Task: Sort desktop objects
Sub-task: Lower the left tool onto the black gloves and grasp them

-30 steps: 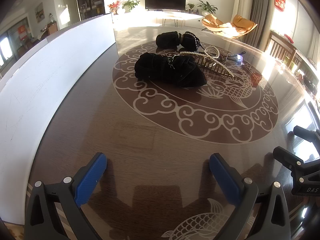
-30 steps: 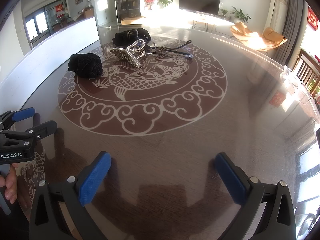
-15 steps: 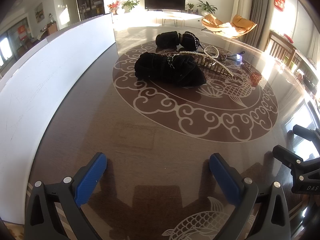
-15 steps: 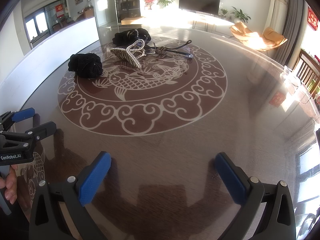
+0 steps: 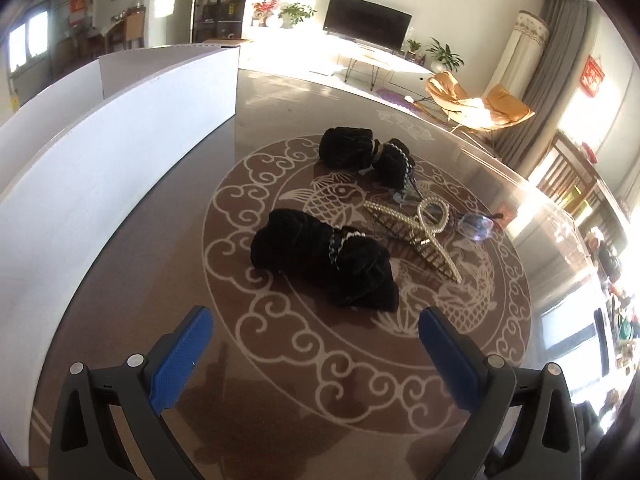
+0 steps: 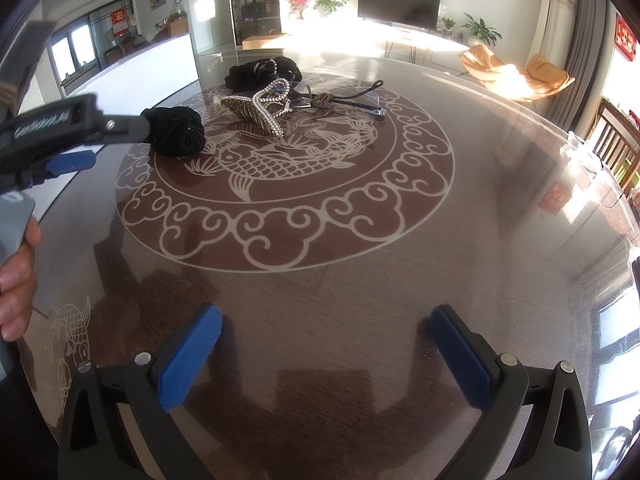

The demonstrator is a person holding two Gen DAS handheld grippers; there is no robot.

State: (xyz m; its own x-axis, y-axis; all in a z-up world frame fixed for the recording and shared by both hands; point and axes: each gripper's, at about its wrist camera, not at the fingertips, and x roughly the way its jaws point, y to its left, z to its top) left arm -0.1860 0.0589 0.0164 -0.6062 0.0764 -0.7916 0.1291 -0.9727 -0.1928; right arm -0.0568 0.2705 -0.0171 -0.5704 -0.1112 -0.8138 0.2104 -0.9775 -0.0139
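Observation:
A black velvet scrunchie (image 5: 324, 260) lies on the round patterned table (image 5: 160, 280), just ahead of my open, empty left gripper (image 5: 316, 340). Behind it lie a pearl hair claw (image 5: 420, 236), a second black scrunchie (image 5: 360, 152) and a clear blue item (image 5: 476, 226). In the right wrist view the near scrunchie (image 6: 178, 130), the claw (image 6: 260, 110), the far scrunchie (image 6: 260, 70) and a pair of glasses (image 6: 340, 98) lie at the far side. The left gripper (image 6: 116, 140) reaches toward the near scrunchie. My right gripper (image 6: 326, 338) is open and empty, low over bare table.
A white box wall (image 5: 100, 152) runs along the table's left edge and also shows in the right wrist view (image 6: 152, 68). A clear acrylic holder (image 6: 580, 156) stands at the table's far right. Wooden chairs (image 5: 568, 168) stand beyond the right edge.
My left gripper has moved forward and up toward the near black scrunchie, which now lies just ahead of its fingers. The right gripper has hardly moved.

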